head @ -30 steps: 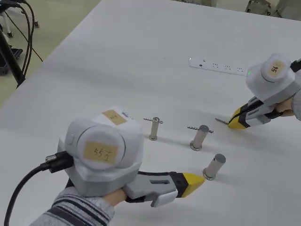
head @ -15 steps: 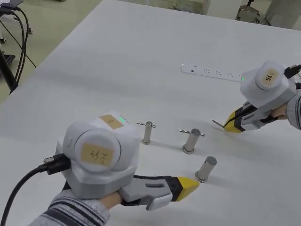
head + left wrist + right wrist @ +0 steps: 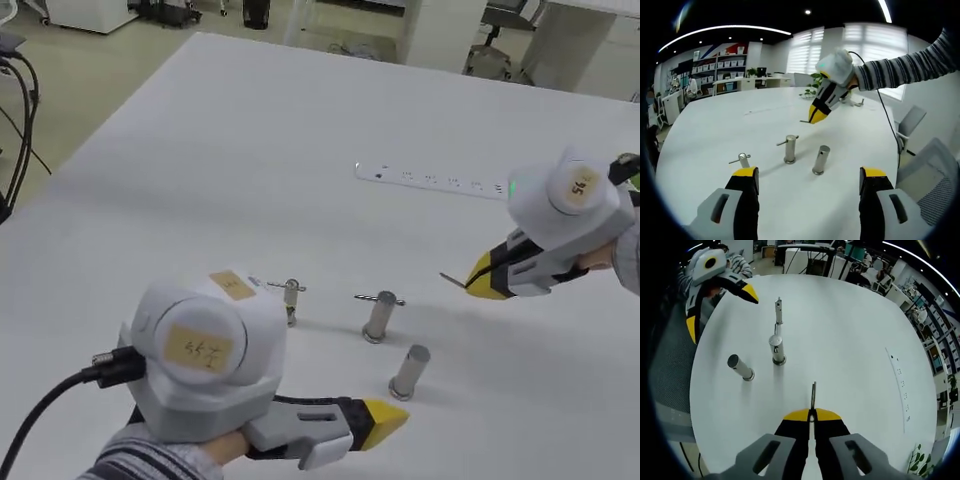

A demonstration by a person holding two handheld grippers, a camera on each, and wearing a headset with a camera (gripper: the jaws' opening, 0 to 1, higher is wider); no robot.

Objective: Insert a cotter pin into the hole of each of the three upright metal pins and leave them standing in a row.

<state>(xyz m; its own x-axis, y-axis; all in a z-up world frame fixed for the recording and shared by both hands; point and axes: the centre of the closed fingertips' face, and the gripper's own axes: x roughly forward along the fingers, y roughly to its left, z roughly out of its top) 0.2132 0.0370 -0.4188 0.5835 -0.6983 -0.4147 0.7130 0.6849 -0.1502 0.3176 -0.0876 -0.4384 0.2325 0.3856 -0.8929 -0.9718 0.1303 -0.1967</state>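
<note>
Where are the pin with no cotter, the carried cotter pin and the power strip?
bare metal pin [image 3: 410, 371]: head view, middle of its shaft.
cotter pin [image 3: 813, 395]: right gripper view, middle of its exposed shaft.
power strip [image 3: 430, 180]: head view, middle of its top.

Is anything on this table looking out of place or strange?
The bare metal pin stands out of line with the middle pin and the left pin, so the row is not straight. The right tongs are shut on a cotter pin.

The left gripper [image 3: 378, 428] sits low and close to the body, jaws spread wide, with a striped sleeve [image 3: 140, 462] behind it. The right gripper [image 3: 812, 415] is held farther out, tips angled down, jaws pinched on a cotter pin [image 3: 813, 392].
</note>
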